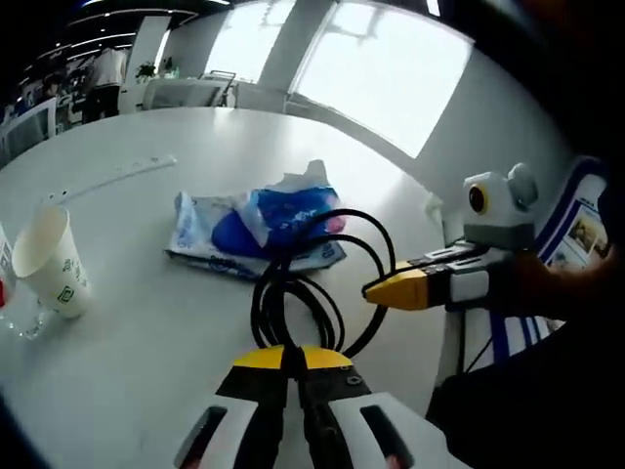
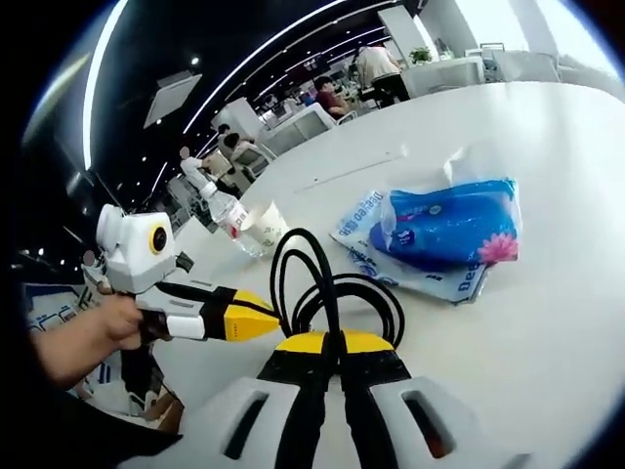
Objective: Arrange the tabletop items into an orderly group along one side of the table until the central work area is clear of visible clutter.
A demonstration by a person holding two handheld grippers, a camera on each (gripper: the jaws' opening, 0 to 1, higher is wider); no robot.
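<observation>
Left gripper view: my left claw (image 1: 291,358) pinches the cable (image 1: 305,283) coil above the counter (image 1: 146,371); the right claw (image 1: 391,290) looks closed beside it.

Right gripper view: my right claw (image 2: 329,344) also pinches the cable (image 2: 327,283); loops may snag the tissue pack (image 2: 444,234) or topple the cup (image 2: 262,228).

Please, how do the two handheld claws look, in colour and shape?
Both look alike. The left claw has white bodies with dark slots, black arms and yellow tips. The right claw has the same white, black and yellow parts. Seen from the side, each tapers to a yellow point.
</observation>
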